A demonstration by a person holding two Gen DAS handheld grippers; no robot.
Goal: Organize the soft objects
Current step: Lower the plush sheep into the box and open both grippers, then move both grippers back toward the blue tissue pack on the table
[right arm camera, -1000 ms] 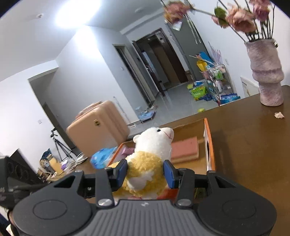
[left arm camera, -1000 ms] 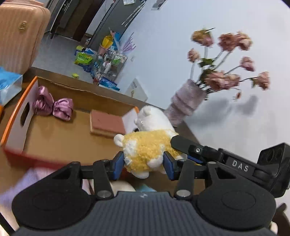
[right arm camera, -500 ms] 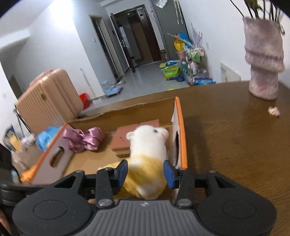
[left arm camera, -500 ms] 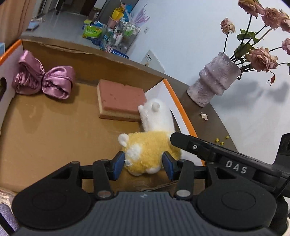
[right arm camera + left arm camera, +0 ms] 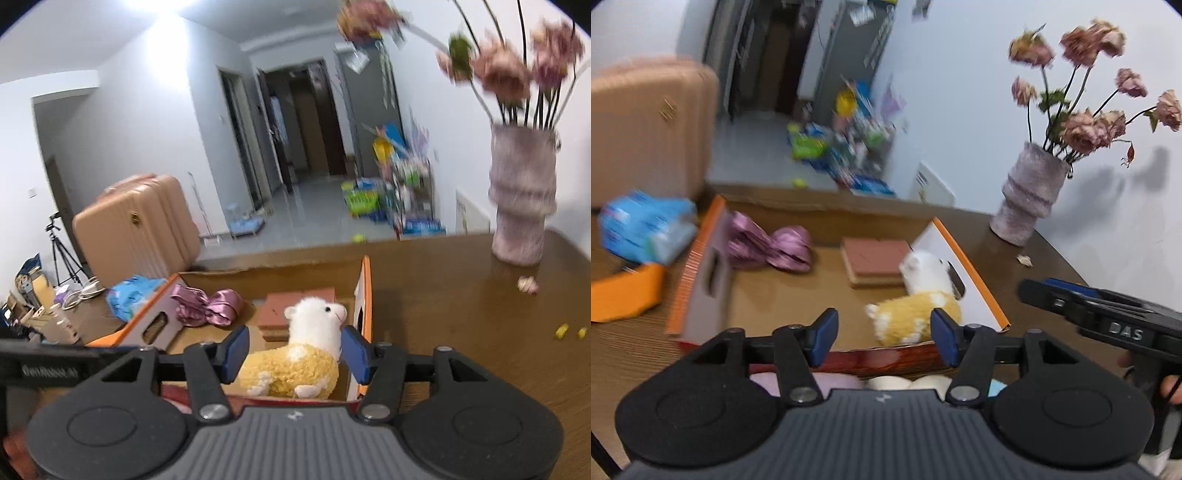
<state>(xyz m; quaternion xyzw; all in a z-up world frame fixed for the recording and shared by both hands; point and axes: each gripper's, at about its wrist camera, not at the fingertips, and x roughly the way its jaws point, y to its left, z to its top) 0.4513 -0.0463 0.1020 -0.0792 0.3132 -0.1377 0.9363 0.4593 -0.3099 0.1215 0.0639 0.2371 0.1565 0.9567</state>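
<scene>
both jaws opening, gripping nothing: left gripper (image 5: 882, 334) and right gripper (image 5: 295, 350) near alpaca plush (image 5: 299, 360) standing in cardboard box (image 5: 365, 291), right near corner

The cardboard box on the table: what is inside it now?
Inside the cardboard box are a plush alpaca, a pink sponge block and a purple satin bow. The gripper hides the near corner.

Bright ceiling glare, motion blur throughout (fisheye-bent edges), soft wall shadows.
</scene>
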